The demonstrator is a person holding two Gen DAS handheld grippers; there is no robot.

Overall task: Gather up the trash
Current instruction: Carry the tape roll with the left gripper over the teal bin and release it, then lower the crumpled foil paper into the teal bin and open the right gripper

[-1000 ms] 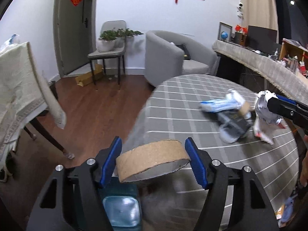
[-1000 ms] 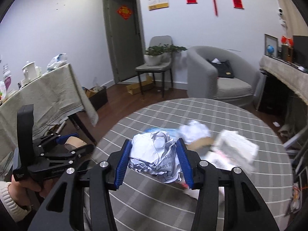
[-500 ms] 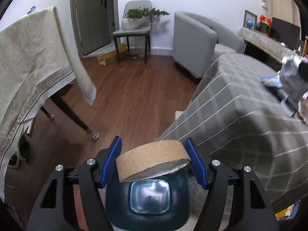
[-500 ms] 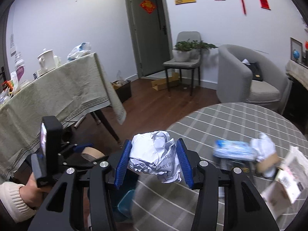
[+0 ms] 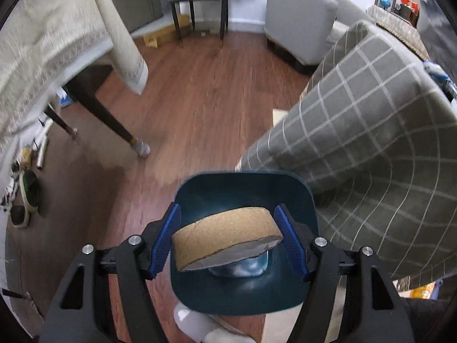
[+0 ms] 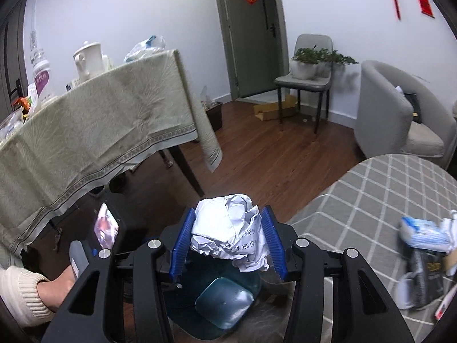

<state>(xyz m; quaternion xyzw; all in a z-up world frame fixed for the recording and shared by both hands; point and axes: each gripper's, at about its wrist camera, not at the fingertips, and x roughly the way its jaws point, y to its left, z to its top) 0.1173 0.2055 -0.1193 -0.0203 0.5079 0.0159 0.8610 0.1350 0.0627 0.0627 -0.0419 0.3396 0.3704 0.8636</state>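
Cardboard tape core sits clamped between the left gripper jaws, held directly over the dark teal trash bin on the floor beside the grey checked tablecloth; releasing it looks like the next move. Right wrist view: the right gripper grips a crumpled paper ball above the same bin, which wants lining up over the opening before letting go; more litter waits far right on the table.

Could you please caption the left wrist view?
Left gripper holds a cardboard tape core above the open teal trash bin.
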